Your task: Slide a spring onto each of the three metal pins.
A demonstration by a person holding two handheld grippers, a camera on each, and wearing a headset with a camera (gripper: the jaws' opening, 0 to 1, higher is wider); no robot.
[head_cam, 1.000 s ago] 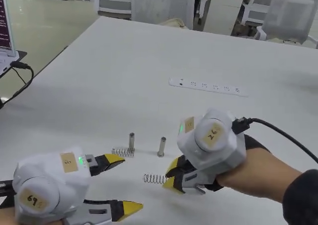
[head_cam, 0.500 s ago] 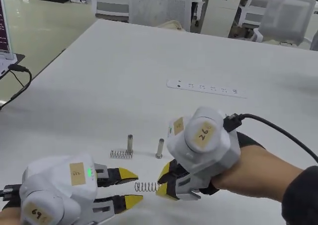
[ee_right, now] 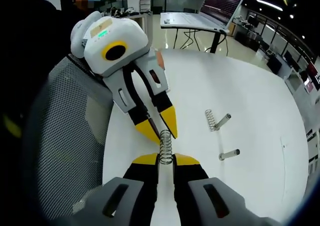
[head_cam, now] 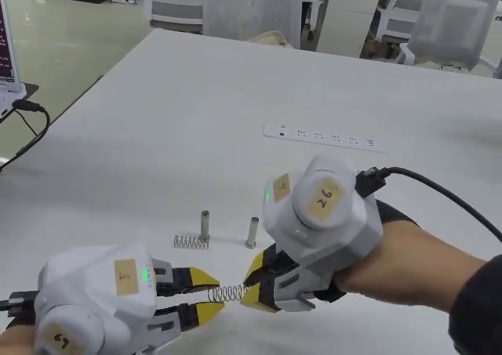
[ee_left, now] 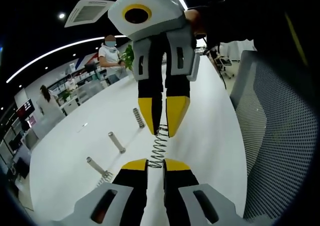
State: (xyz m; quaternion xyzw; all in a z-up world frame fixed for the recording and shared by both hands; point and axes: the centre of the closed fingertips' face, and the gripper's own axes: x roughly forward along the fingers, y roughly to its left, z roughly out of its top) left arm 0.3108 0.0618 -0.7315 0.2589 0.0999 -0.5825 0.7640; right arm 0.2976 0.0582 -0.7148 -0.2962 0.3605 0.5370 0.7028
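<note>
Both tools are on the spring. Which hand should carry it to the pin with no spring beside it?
Right, probably. The right tool grips the spring at the end nearer that pin, which stands just beyond it. The left tool holds the other end, farther from the pin.

1. Left gripper: white body, black jaws, yellow tips, green light.
2. Right gripper: same white, black and yellow; black cable.
3. Spring: silver.
4. Pins: grey metal.
5. Table: plain white.
6. Chair: grey mesh.
</note>
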